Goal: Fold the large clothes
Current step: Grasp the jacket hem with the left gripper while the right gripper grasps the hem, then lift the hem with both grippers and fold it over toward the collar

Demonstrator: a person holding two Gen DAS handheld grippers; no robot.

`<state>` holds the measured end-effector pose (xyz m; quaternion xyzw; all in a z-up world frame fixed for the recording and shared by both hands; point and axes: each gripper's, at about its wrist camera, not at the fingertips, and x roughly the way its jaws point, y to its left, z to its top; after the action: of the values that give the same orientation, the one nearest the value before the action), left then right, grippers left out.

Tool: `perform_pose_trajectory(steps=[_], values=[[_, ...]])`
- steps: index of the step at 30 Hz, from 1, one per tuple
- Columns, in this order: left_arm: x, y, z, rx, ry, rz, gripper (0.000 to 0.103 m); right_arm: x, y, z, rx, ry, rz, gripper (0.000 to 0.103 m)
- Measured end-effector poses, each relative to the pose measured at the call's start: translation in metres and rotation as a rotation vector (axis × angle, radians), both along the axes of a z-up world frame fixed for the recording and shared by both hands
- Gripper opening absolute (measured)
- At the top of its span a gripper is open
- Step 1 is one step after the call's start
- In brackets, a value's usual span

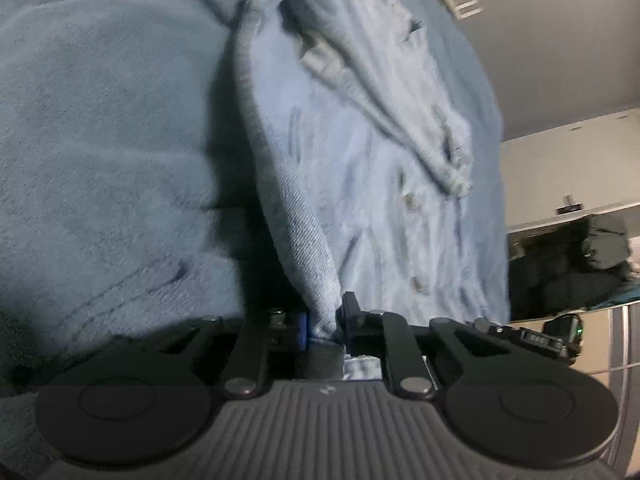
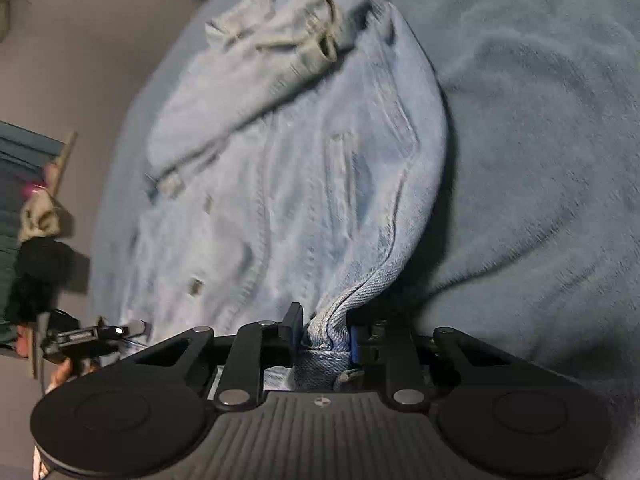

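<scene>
A pale blue denim jacket (image 1: pixel 360 152) lies spread on a blue fleece blanket (image 1: pixel 100 140), buttons facing up and a sleeve folded across its chest. My left gripper (image 1: pixel 325 322) is shut on a bottom corner of the jacket, with the denim pinched between its blue pads. In the right wrist view the same jacket (image 2: pixel 280 168) stretches away from me, and my right gripper (image 2: pixel 326 334) is shut on the hem at the other bottom corner. The cloth rises from the blanket (image 2: pixel 540 140) into both grips.
A white wall and pale cabinets (image 1: pixel 568 160) stand to the right in the left wrist view, with dark bundled clothes (image 1: pixel 580 264) on a shelf. The right wrist view shows the left gripper (image 2: pixel 92 336) at the left edge, and hanging cloth (image 2: pixel 40 216) by the wall.
</scene>
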<state>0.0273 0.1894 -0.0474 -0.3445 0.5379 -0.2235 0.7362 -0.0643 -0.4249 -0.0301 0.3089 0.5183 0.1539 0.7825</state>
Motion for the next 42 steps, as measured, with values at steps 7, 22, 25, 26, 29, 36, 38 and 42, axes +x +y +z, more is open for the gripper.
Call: perform_pose_trajectory(steps=[7,22,25,26,29,36,38,42], values=[[0.004,0.018,-0.005,-0.164,-0.012,0.147,0.009,0.014,-0.009,0.019,0.108,-0.135,-0.103,0.018],[0.051,0.036,0.029,-0.422,-0.099,0.377,0.009,0.053,-0.048,0.021,0.424,-0.285,-0.374,0.018],[0.073,0.038,0.031,-0.441,-0.114,0.416,0.009,0.069,-0.053,0.022,0.432,-0.32,-0.414,0.018],[0.08,0.038,0.032,-0.44,-0.116,0.423,0.009,0.077,-0.054,0.022,0.434,-0.327,-0.424,0.018],[0.104,0.036,0.035,-0.419,-0.13,0.42,0.009,0.106,-0.052,0.025,0.412,-0.345,-0.428,0.018],[0.164,0.033,0.034,-0.365,-0.133,0.456,0.009,0.177,-0.043,0.03,0.398,-0.431,-0.442,0.018],[0.183,0.033,0.035,-0.346,-0.141,0.471,0.009,0.197,-0.044,0.031,0.406,-0.457,-0.458,0.018],[0.228,0.032,0.038,-0.258,-0.12,0.494,0.009,0.242,-0.045,0.028,0.358,-0.484,-0.487,0.016]])
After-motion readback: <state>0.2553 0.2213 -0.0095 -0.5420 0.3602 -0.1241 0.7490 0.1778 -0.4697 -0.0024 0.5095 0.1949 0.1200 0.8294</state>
